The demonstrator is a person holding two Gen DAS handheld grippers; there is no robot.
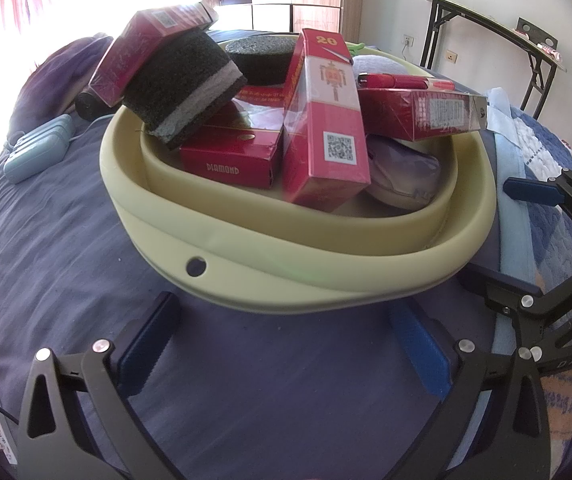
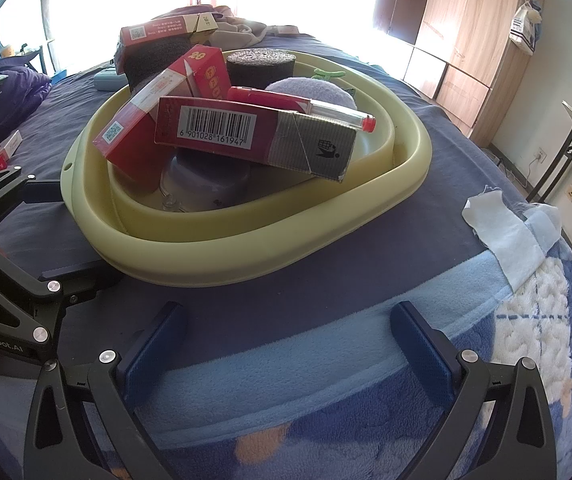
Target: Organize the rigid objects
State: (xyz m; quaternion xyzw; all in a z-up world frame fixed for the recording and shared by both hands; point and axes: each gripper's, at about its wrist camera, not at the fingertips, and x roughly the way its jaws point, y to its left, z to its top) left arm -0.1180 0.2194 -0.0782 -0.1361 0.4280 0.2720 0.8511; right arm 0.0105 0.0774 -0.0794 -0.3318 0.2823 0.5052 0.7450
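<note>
Both grippers (image 1: pixel 286 344) (image 2: pixel 290 344) agape, empty; barcode box (image 2: pixel 253 136) only in right view, Diamond box (image 1: pixel 225 160) only left

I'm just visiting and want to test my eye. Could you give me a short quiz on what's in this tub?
1. True or false: the pale green tub sits on a bed.
2. What lies on top of the barcoded red box? A) a red pen B) a spoon C) a phone
3. Fill in: the word printed on the low red box is ____.
4. Skip none: are both the left hand-held gripper and right hand-held gripper open?

Key: 1 true; 2 A, the red pen; 3 DIAMOND; 4 yes, both empty.
</note>
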